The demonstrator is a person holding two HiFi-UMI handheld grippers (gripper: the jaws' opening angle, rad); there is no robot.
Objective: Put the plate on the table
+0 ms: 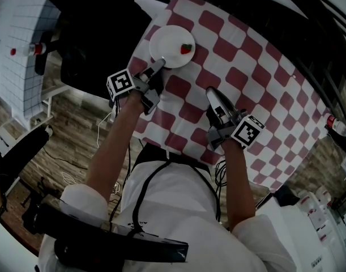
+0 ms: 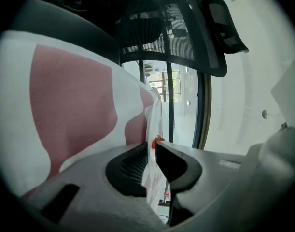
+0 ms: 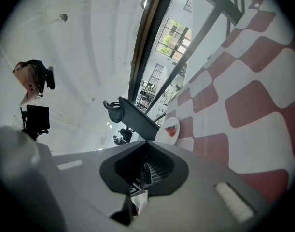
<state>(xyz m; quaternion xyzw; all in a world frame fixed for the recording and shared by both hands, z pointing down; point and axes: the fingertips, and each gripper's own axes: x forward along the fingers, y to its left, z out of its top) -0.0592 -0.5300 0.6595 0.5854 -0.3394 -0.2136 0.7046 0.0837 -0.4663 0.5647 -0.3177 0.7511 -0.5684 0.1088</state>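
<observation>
- My left claw (image 1: 159, 64) stands narrowly apart around the rim of the round white plate (image 1: 170, 43), which lies flat on the red-and-white checked tablecloth (image 1: 246, 72)
- My right claw (image 1: 212, 91) is pinched together, empty

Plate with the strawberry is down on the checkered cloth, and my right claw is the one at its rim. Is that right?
Not quite. The plate with the strawberry is on the checkered cloth, but the left claw is the one at its rim. The right claw is apart from the plate, jaws together. The head view shows it.
</observation>
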